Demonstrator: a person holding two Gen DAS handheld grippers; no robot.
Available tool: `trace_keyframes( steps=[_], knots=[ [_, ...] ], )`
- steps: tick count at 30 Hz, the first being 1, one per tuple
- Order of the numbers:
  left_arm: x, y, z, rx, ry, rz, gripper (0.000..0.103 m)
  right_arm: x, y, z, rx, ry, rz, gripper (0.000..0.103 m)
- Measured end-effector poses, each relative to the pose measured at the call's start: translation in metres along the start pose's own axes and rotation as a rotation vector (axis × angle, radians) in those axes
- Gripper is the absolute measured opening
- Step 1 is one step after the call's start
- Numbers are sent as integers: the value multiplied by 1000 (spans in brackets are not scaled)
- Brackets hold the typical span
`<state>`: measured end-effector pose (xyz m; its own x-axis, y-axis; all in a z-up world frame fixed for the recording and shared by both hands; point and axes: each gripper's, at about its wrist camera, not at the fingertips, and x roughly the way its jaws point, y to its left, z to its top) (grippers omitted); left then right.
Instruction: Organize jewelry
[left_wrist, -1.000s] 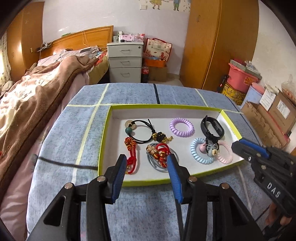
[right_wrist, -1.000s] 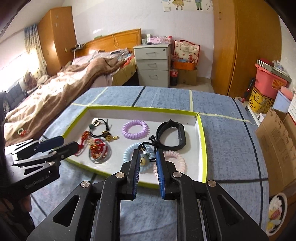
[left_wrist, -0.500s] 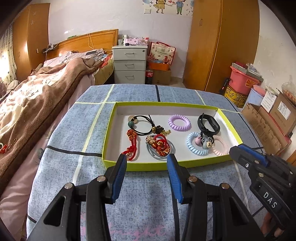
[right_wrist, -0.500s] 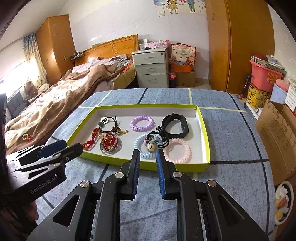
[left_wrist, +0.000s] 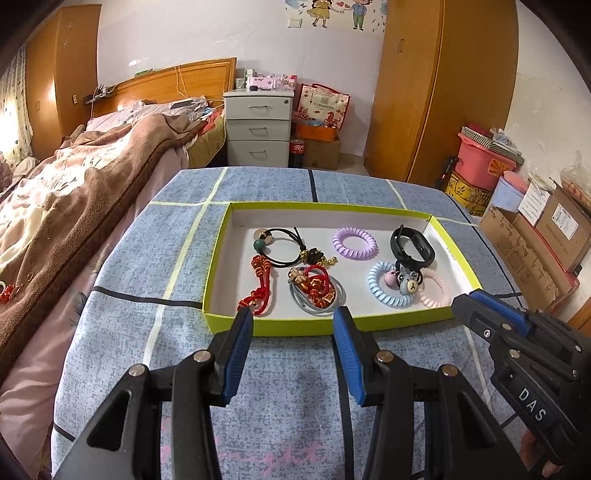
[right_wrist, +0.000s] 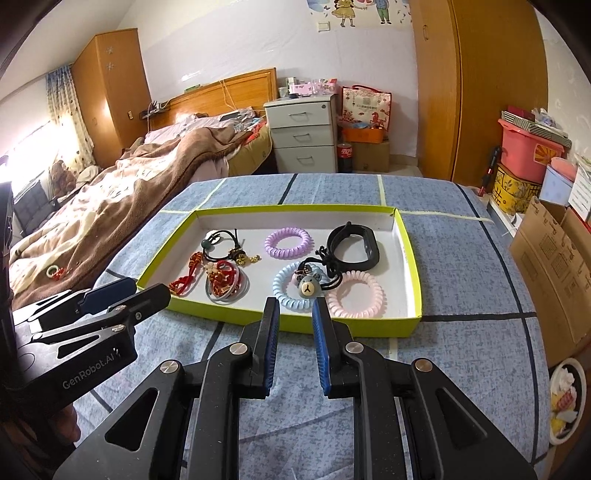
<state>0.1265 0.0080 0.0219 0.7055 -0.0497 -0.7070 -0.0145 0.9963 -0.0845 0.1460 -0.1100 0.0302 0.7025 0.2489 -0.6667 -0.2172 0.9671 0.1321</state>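
**Green-rimmed tray of hair ties ahead of both claws**

Lime-green cardboard tray (left_wrist: 236, 325) with a white floor sits on the blue patterned cloth (left_wrist: 155, 266), just beyond the tips of both claws, and nothing is gripped by either.

The left gripper (left_wrist: 293, 321) stands wide, its blue pads (left_wrist: 240, 350) empty over the cloth short of the tray's near wall. Straight ahead of it, inside the tray, lie the red knotted cord ornament (left_wrist: 260, 286) and the grey elastic loops tangled with red and gold charms (left_wrist: 317, 291). Farther off sits the black hair tie with a green bead (left_wrist: 280, 245).

The right gripper (right_wrist: 295, 317) has a narrow gap between its pads, also empty, near the tray's front wall. Directly past its tips rests the grey bear charm on a black tie (right_wrist: 307, 286), lying over the pale blue spiral coil band (right_wrist: 291, 290); the pale pink spiral coil band (right_wrist: 356, 295) is just to the right of that line. Beyond them are the lilac spiral coil band (right_wrist: 287, 242) and the black wristband (right_wrist: 354, 245).
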Motion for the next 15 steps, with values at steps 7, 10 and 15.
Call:
trace_keyframes(
  steps=[7,10,15],
  knots=[
    [0,1,-1,-1,7,3,47,-1,1,-1,0,4,-2,19],
    [1,1,-1,0,10,6,47,-1,1,-1,0,3,-3,19],
    [2,2,-1,-3,14,-2,47,-1,1,-1,1,6,-4,19]
  ],
)
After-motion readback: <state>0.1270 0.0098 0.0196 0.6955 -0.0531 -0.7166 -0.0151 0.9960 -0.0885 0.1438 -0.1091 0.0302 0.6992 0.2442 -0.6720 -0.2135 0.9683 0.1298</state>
